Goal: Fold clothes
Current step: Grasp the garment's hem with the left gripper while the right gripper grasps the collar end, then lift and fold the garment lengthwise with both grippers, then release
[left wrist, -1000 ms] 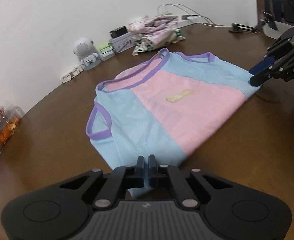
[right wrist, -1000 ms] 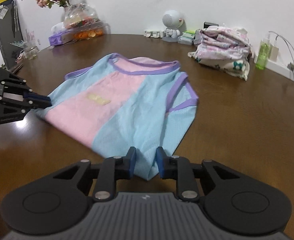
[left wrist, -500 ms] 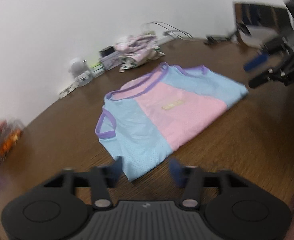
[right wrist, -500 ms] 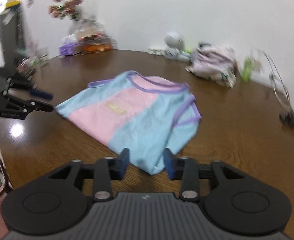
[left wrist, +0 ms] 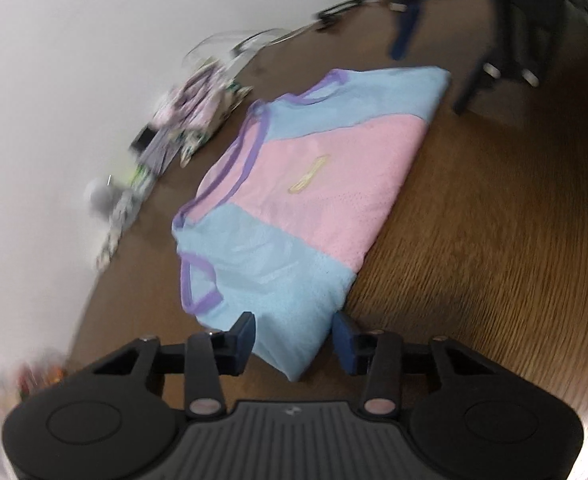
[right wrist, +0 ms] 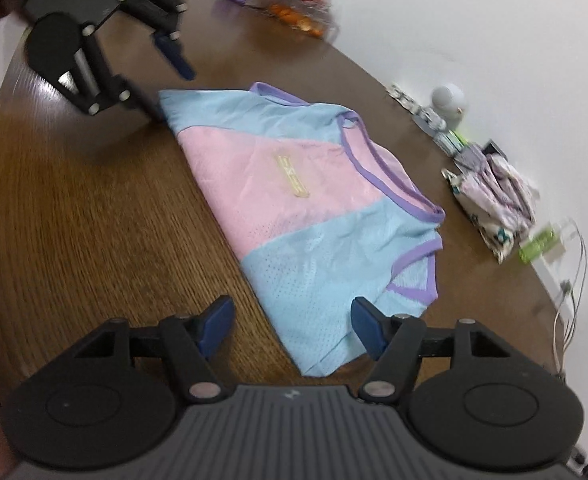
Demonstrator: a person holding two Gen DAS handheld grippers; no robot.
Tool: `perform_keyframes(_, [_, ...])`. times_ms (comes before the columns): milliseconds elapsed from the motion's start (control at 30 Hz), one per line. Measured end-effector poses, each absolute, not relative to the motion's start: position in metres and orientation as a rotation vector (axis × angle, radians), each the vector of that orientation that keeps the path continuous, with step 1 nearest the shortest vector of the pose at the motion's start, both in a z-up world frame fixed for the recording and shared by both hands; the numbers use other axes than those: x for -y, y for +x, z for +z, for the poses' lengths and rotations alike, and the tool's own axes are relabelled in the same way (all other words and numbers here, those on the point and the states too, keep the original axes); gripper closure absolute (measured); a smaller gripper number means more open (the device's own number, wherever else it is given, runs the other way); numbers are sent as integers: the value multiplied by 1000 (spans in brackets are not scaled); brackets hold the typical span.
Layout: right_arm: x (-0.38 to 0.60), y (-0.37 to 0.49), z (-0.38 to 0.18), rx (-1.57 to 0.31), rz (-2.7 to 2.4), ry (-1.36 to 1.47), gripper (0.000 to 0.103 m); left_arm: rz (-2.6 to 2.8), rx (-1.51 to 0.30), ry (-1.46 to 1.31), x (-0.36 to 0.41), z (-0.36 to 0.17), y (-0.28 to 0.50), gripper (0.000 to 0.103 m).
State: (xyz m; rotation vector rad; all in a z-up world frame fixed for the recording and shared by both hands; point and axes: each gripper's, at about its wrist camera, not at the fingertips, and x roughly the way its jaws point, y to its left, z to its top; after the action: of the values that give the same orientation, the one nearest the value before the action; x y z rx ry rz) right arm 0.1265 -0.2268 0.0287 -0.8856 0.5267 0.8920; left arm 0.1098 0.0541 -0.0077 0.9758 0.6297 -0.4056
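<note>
both grippers have let go of pink-and-blue mesh shirt with purple trim (left wrist: 309, 184), which now lies folded flat mid brown wooden tabletop (left wrist: 493, 240). fold step looks done.

left gripper (left wrist: 294, 334): fingers apart, closing, shirt corner between, not pinched.
right gripper (right wrist: 290, 326): fingers opening wide, shirt corner between, untouched.

count: one shirt, two grippers, one floral folded clothes pile (right wrist: 497, 196), one small white robot figurine (right wrist: 449, 100).

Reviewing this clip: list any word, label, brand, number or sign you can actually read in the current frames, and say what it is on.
Nothing here can be read.
Yellow patch on the pink and light blue shirt with purple trim: holds marks, too blurred to read.
Small light mark on the right gripper's ribbed grey body: a logo shape, no letters.
Packets and boxes by the white wall: print too small and blurred.
</note>
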Motion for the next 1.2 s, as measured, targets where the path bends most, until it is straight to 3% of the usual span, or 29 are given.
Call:
perform_keyframes(67, [222, 128, 29, -520, 905, -936, 41, -440, -611, 1043, -51, -11, 109, 69])
perform_keyframes(133, [216, 130, 29, -527, 911, -983, 53, -473, -611, 1085, -48, -14, 110, 80])
perform_keyframes(167, [212, 131, 29, -534, 914, -1008, 64, -490, -610, 1106, -47, -15, 111, 83])
perform_keyframes(300, [201, 135, 27, -568, 945, -1078, 92, -515, -628, 1149, -43, -17, 119, 91])
perform_keyframes(400, [195, 135, 25, -565, 947, -1127, 97, -507, -655, 1152, -41, -19, 124, 100])
perform_keyframes(500, [194, 134, 28, -556, 944, -1127, 99, -522, -650, 1162, -37, -21, 118, 102])
perform_keyframes(833, [200, 130, 29, -581, 928, -1102, 99, -511, -687, 1083, -32, -15, 111, 103])
perform_keyframes(1200, [218, 88, 29, -627, 961, -1094, 100, -495, -653, 1107, -6, 2, 48, 103])
